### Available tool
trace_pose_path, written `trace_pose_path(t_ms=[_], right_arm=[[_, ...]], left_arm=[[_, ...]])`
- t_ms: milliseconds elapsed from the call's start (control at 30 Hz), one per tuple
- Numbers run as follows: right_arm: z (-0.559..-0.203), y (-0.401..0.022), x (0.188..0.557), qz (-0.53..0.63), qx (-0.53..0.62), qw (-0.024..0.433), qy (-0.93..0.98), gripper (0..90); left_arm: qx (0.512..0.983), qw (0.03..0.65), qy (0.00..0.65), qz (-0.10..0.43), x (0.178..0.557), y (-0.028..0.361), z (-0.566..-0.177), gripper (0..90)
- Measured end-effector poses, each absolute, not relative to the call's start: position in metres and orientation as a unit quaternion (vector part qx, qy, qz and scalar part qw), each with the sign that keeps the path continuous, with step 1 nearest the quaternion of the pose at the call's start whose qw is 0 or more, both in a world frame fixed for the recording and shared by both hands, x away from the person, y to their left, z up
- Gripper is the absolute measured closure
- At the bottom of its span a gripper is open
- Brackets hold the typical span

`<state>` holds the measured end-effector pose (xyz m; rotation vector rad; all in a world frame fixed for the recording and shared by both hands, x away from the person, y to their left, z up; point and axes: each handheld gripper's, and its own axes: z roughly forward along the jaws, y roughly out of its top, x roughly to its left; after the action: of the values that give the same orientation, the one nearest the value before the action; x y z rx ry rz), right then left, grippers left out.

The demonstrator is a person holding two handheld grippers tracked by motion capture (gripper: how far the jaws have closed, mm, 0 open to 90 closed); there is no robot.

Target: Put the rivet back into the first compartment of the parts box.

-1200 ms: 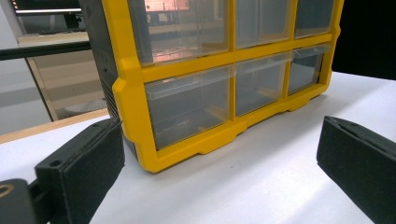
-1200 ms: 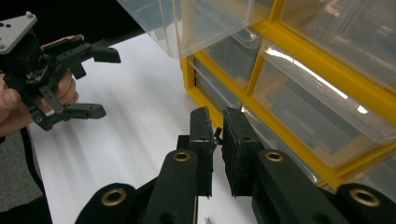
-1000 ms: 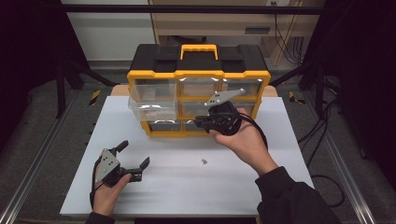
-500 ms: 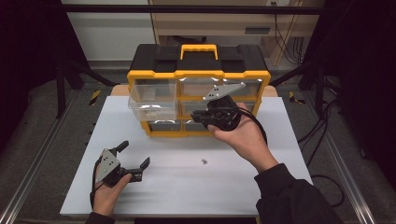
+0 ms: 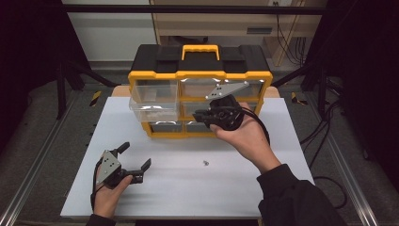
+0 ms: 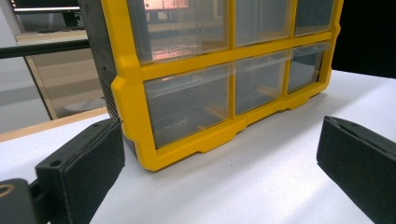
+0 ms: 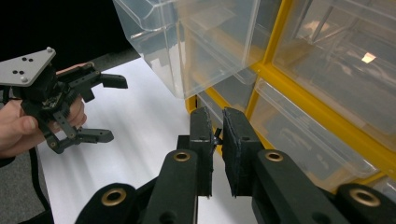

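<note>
Table (image 5: 263,188): white and flat, it carries the drawer cabinet at the far edge, so you have free working room between it and you.
Drawer cabinet (image 5: 200,75): yellow frame, black top with a handle, clear drawers facing you so you can see what is inside before reaching.
Pulled-out drawer (image 5: 153,109): the left drawer of the middle row juts forward from the frame, its top open; I judge it was left out to receive a small part.
Right hand-held gripper (image 5: 201,114): you hold it level in front of the cabinet, pointing toward the open drawer. Its jaws are closed on a tiny dark thing (image 7: 217,135) pinched at the tips; what it is I cannot tell, it is too small.
Left hand-held gripper (image 5: 137,159): resting low near your edge of the table, jaws wide apart and empty, kept out of the other arm's way.
Loose small part (image 5: 205,163): lies alone on the table, well apart from both grippers, probably waiting its turn.
</note>
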<state>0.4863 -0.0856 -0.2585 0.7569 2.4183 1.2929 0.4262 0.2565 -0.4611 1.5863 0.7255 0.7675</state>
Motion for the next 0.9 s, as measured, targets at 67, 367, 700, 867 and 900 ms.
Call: trace_pose_path(t_ms=[67, 367, 700, 867, 900], right_arm=[[-0.257, -0.085, 0.487, 0.451, 0.261, 0.15, 0.84, 82.5], [-0.24, -0.082, 0.484, 0.46, 0.256, 0.158, 0.836, 82.4], [-0.234, -0.079, 0.485, 0.462, 0.253, 0.158, 0.835, 82.5], [-0.229, -0.08, 0.484, 0.466, 0.251, 0.161, 0.833, 82.4], [-0.228, -0.08, 0.483, 0.467, 0.252, 0.162, 0.832, 82.5]], left_arm=[[0.679, 0.578, 0.311, 0.328, 0.426, 0.257, -0.461, 0.9], [0.678, 0.579, 0.312, 0.328, 0.426, 0.256, -0.461, 0.9], [0.678, 0.579, 0.313, 0.327, 0.426, 0.257, -0.461, 0.9], [0.678, 0.58, 0.313, 0.327, 0.426, 0.257, -0.461, 0.9], [0.677, 0.58, 0.313, 0.327, 0.426, 0.257, -0.461, 0.9]])
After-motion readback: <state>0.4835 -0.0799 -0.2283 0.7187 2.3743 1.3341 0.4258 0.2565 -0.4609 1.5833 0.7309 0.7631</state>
